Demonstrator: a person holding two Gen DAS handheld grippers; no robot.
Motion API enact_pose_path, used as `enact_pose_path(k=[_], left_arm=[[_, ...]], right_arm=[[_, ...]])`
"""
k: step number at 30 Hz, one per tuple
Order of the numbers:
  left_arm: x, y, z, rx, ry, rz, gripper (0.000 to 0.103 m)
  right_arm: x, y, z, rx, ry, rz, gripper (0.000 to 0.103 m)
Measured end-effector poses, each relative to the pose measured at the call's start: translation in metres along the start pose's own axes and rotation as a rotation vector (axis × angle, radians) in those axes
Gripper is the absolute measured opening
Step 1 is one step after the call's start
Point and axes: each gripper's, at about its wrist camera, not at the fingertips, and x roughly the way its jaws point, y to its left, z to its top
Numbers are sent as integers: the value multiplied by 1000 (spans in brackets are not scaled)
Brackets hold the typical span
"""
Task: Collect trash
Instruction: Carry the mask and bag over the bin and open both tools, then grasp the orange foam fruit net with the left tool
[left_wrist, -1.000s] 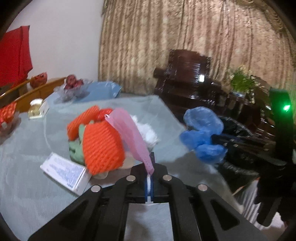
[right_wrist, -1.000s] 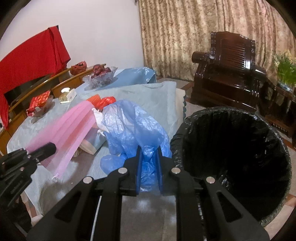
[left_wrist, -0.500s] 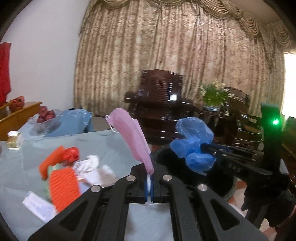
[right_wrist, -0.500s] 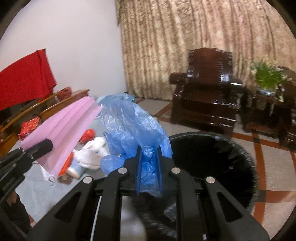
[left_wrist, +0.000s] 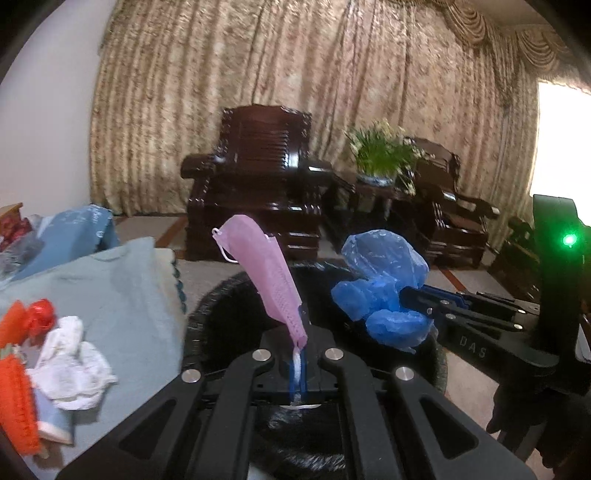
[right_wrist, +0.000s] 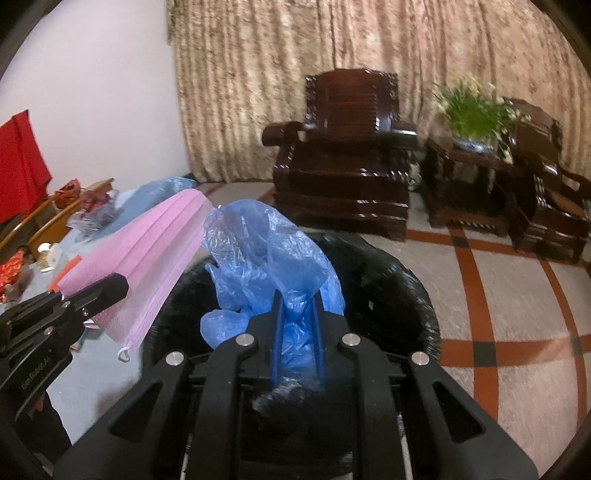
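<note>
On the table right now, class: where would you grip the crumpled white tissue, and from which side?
Take the crumpled white tissue by its raised upper folds, coming from above. It lies loose on the blue tablecloth, its bunched ridges giving a claw something to pinch. The orange foam net crowds its left, so a side approach looks awkward.

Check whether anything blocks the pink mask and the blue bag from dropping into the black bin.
Nothing visible does. The pink mask in the left gripper and the blue bag in the right gripper hang over the open black bin.
</note>
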Motion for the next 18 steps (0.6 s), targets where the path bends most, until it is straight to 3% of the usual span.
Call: enact_pose_path(k=[3,4,6,7,11,13,18], left_arm=[[17,-3,-3,-4,45,-24,4],[20,-2,-5,-10,56,-31,8],[22,0,-7,-21,71,-29,54],[19,2,-8,-31,59,-22,61],[8,11,-11,-32,40,-6,67],[0,18,-10,-38,24,12,72],[-37,48,-13,-40,-37,116,85]], right_arm=[[11,-8,-6,12,25,-26,17],[13,-10,-9,15,33,-33,26],[17,-13,-12,22,39,-49,39],[17,-12,-12,23,38,-57,46],[13,-11,-16,31,8,-92,84],[8,-8,-16,43,-12,-94,94],[-4,14,-11,33,-41,-41,97]])
